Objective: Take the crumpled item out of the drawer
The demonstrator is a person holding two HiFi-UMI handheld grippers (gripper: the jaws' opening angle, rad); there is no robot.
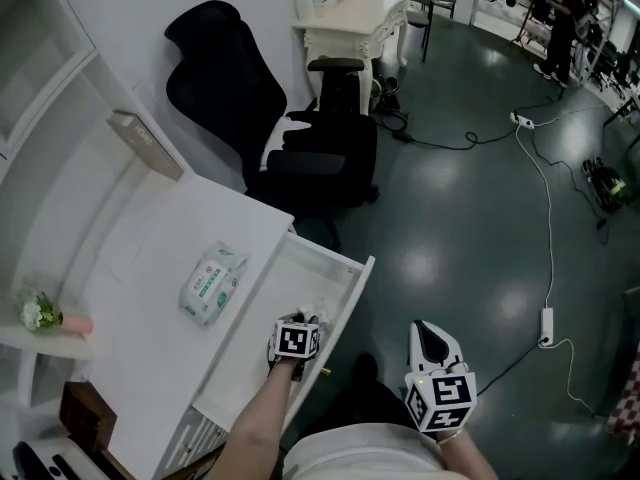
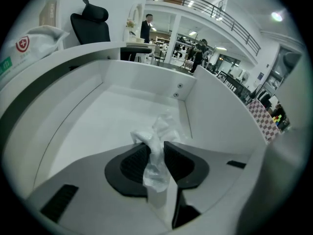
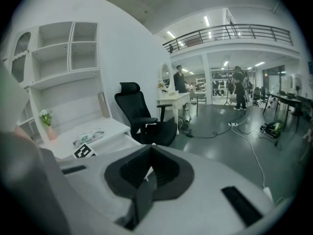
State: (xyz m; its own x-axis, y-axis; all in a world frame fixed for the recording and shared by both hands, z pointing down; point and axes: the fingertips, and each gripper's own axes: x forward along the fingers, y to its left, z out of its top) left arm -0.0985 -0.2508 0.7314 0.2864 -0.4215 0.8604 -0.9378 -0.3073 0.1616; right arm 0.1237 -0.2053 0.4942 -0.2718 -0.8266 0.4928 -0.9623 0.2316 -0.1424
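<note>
The crumpled item (image 2: 160,129), a wad of clear, whitish wrap, lies inside the open white drawer (image 2: 220,116). My left gripper (image 2: 156,161) is down in that drawer, and its dark pads press on the wad from both sides. In the head view the left gripper (image 1: 308,322) reaches into the drawer (image 1: 348,286) near its front right corner, where a bit of the wad (image 1: 319,315) shows. My right gripper (image 1: 429,331) hangs outside the drawer, to its right and over the floor. In its own view the right gripper (image 3: 148,168) has its jaws together with nothing between them.
A pack of wet wipes (image 1: 212,281) lies on the white desk top (image 1: 140,318) left of the drawer. A black office chair (image 1: 290,138) stands just beyond the drawer. A cable with a power strip (image 1: 546,324) runs over the floor at right.
</note>
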